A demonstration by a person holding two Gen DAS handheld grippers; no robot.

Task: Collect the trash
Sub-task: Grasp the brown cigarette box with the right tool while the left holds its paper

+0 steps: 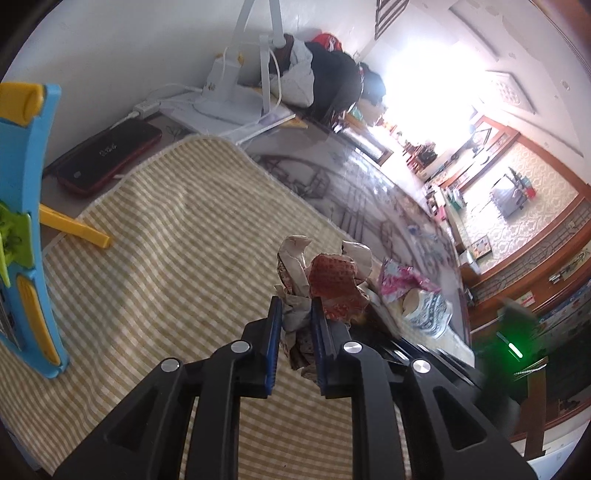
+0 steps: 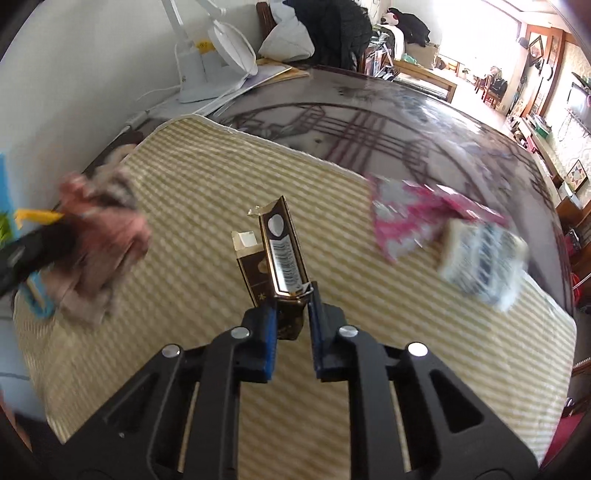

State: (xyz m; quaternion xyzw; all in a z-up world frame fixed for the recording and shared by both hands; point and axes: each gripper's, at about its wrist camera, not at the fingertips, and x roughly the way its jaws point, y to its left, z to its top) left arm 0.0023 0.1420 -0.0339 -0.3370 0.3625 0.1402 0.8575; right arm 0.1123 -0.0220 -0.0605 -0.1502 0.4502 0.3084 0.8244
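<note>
At the left edge of the checked yellow mat (image 2: 207, 192), a blue and yellow plastic toy (image 1: 33, 229) stands beside a dark red phone (image 1: 107, 158) plugged in by the wall. The left gripper (image 1: 295, 306) is clamped tight on a crumpled wad of paper wrappers (image 1: 321, 280), red, cream and brown, held up above the mat. Toward the middle, the right gripper (image 2: 293, 295) has its blue pads (image 2: 269, 325) pressed on the lower end of a dark brown cigarette box (image 2: 280, 254) with gold trim, its lid flipped open and a barcode facing up. To the right, a pink printed wrapper (image 2: 402, 218) lies on the mat, touching a blue-and-white patterned pack (image 2: 484, 258) near the mat's edge. Behind, a white desk lamp (image 2: 218, 55) and piled clothes (image 2: 332, 29) sit at the far end of the dark glass-topped table (image 2: 388, 125).
</note>
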